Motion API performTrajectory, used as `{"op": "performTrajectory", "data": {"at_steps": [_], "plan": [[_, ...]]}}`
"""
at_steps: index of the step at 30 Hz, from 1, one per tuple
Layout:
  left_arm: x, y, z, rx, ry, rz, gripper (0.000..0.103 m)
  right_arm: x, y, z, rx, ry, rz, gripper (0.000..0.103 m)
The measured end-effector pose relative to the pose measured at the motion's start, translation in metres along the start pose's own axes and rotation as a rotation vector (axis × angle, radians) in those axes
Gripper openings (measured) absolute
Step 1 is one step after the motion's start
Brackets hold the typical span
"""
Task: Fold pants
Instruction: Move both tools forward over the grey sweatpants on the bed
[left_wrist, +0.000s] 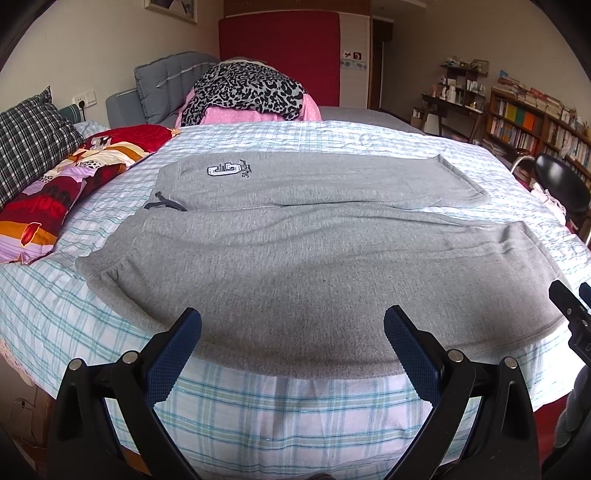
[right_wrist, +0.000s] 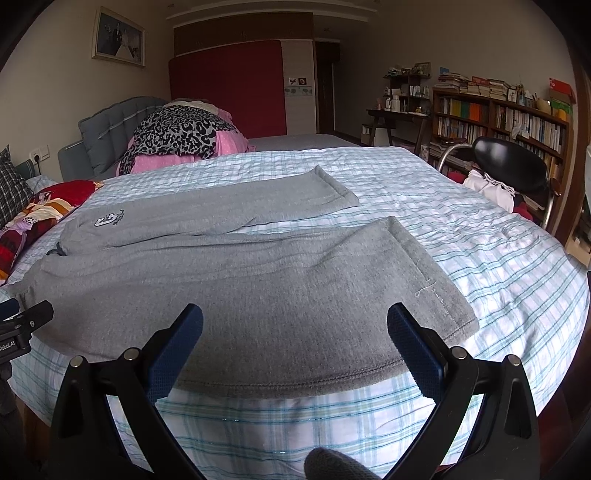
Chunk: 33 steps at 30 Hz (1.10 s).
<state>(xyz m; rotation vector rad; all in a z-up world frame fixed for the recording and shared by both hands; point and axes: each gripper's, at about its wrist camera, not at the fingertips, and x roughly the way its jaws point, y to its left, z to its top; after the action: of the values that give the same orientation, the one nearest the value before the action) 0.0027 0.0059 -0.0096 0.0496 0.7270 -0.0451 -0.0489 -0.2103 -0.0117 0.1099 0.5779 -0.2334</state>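
Grey sweatpants (left_wrist: 314, 251) lie flat on the bed, waistband to the left, legs spread to the right. A white letter patch (left_wrist: 223, 170) marks the far leg near the waist. My left gripper (left_wrist: 291, 332) is open and empty over the near leg's front edge by the waist end. My right gripper (right_wrist: 295, 332) is open and empty over the near leg (right_wrist: 258, 295) close to its cuff (right_wrist: 439, 291). The right gripper also shows at the right edge of the left wrist view (left_wrist: 570, 314).
The bed has a blue-checked sheet (left_wrist: 258, 413). A red patterned quilt (left_wrist: 55, 199) and a plaid pillow (left_wrist: 26, 147) lie at the left. A leopard-print pile (left_wrist: 243, 92) sits at the far side. A black chair (right_wrist: 509, 166) and bookshelves (right_wrist: 498, 122) stand at the right.
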Motion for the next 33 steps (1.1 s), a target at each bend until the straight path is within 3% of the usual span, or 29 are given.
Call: {"op": "performTrajectory", "data": {"at_steps": [33], "plan": [[0.032,0.018,0.031,-0.005,-0.005,0.088,0.098,0.045,0.01,0.026,-0.036,0.057,-0.059,0.101]]}}
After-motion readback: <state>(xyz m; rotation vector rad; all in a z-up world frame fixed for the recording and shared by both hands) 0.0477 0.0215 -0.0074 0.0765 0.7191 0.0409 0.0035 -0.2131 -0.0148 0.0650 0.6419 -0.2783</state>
